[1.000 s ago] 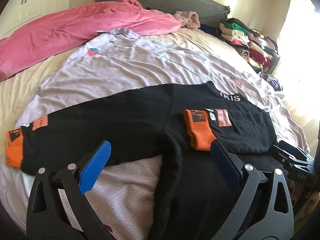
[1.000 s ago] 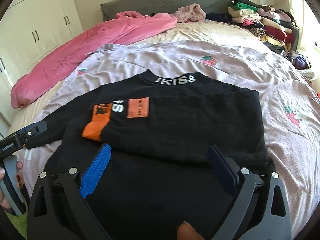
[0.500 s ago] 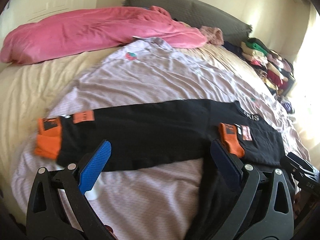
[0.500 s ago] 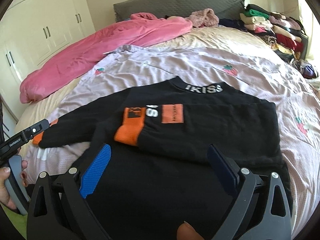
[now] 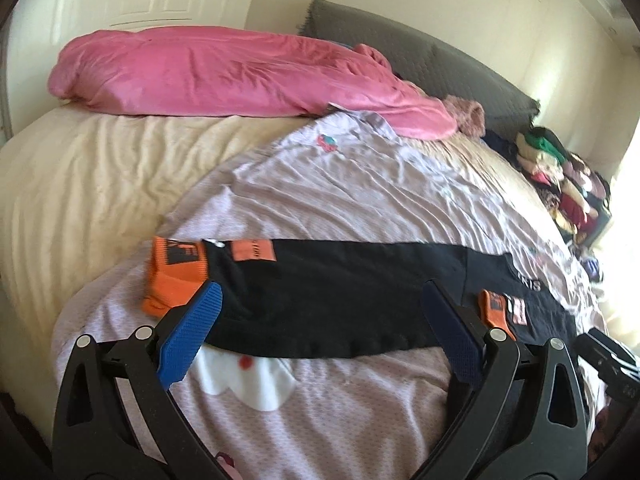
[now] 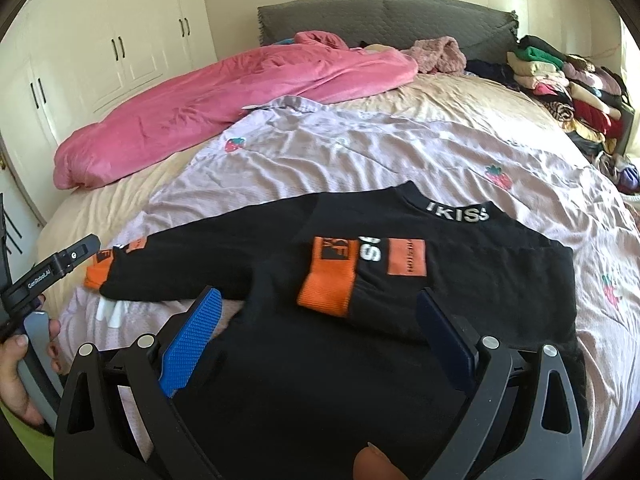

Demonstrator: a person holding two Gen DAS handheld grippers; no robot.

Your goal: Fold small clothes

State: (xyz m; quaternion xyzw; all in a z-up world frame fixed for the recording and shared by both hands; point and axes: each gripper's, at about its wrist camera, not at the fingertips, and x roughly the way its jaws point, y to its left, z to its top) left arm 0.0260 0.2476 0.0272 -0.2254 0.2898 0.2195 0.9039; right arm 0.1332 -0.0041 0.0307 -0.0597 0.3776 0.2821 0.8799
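Black sweater (image 6: 400, 280) flat on lilac sheet (image 6: 360, 152) of bed (image 5: 80, 184). One sleeve already folded across chest, orange cuff (image 6: 330, 280) on top. Other sleeve (image 5: 340, 288) outstretched, not yet folded; body fold also pending. Left hand-held gripper (image 5: 320, 344) spread wide over that sleeve, empty. Right hand-held gripper (image 6: 316, 336) likewise released, over hem.

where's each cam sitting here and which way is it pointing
Left wrist: on the left gripper, open, low over the bed, facing the black sweater's outstretched sleeve and its orange cuff; the other gripper's tip shows at right.
Right wrist: on the right gripper, open, above the black sweater, facing the headboard; a hand shows at left.
Shared: sweater, pink blanket, clothes pile.
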